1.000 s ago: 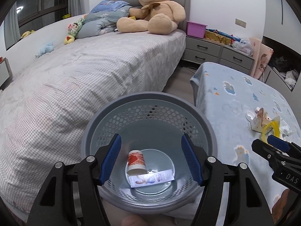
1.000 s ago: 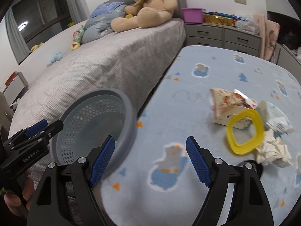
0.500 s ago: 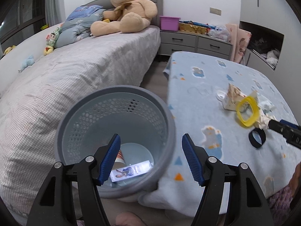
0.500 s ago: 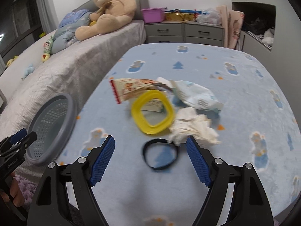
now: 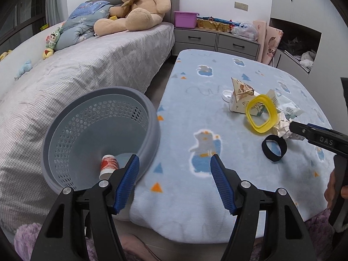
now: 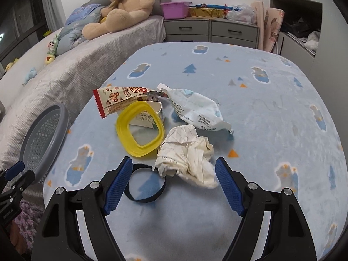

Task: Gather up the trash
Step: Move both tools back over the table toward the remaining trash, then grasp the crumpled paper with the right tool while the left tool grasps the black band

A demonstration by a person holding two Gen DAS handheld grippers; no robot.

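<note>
A grey perforated basket stands between the bed and the blue table, with a red-and-white paper cup inside. My left gripper hangs open over the table's near corner beside the basket, empty. Trash lies on the table: a yellow ring, a red-edged snack wrapper, a white pouch, crumpled paper and a black band. My right gripper is open, and the crumpled paper sits between its fingertips, untouched.
The blue blanket-covered table has bare cloth to the right of the trash. A grey bed with a big teddy bear runs along the left. Grey drawers with clutter stand at the far wall.
Both grippers swung right, away from the basket and toward the trash pile. The right one closed in until the crumpled paper and black band sit at its tips.
</note>
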